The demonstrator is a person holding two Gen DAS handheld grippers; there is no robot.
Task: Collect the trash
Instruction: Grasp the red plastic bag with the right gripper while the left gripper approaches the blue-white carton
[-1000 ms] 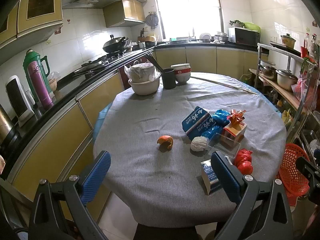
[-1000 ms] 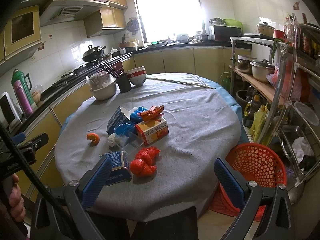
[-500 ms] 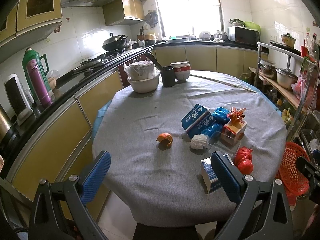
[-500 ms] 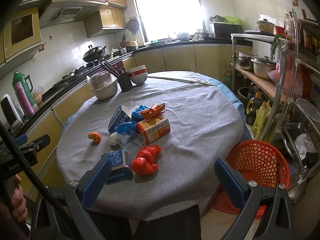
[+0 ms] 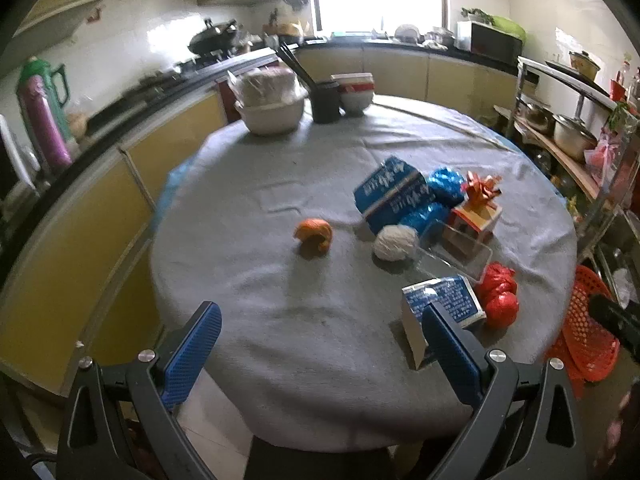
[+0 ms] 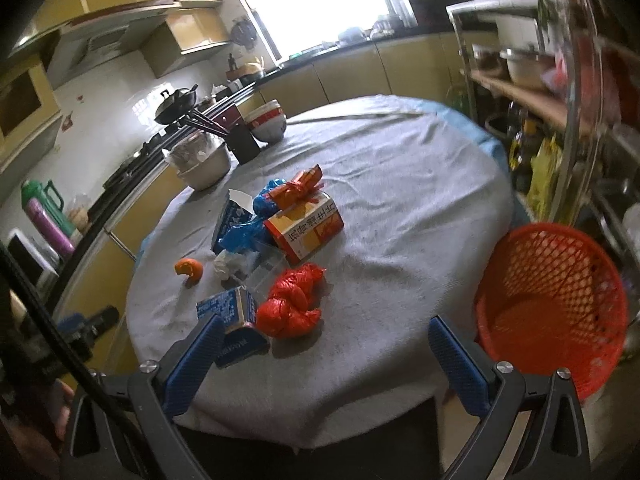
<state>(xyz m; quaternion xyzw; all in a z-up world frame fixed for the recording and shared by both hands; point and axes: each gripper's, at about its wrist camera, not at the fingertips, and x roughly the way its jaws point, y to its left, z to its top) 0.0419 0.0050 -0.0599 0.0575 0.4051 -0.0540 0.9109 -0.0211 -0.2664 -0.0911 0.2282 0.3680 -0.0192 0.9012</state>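
- Left wrist view: the left gripper (image 5: 316, 344) is hanging wide open with nothing in it. The orange peel (image 5: 314, 235) is lying alone on the table (image 5: 248, 280). It's looking light and floppy, so pinching across its curl should work.
- Right wrist view: the right gripper (image 6: 326, 354) is closing slightly, nothing between its jaws. The red bag (image 6: 294, 306) is sitting just beside the blue carton (image 6: 234, 316). It's soft and slippery, so I'd be grabbing the knot. The red basket (image 6: 552, 304) is waiting beside the table.

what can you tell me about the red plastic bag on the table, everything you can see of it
The red plastic bag is thin, glossy film crumpled and knotted into two lumpy bunches, one nearer the table edge, one behind it. It lies on the grey tablecloth near the front edge. In the right wrist view it seems to touch the small blue carton beside it, and a clear plastic tray lies just behind it. Nothing grips it.
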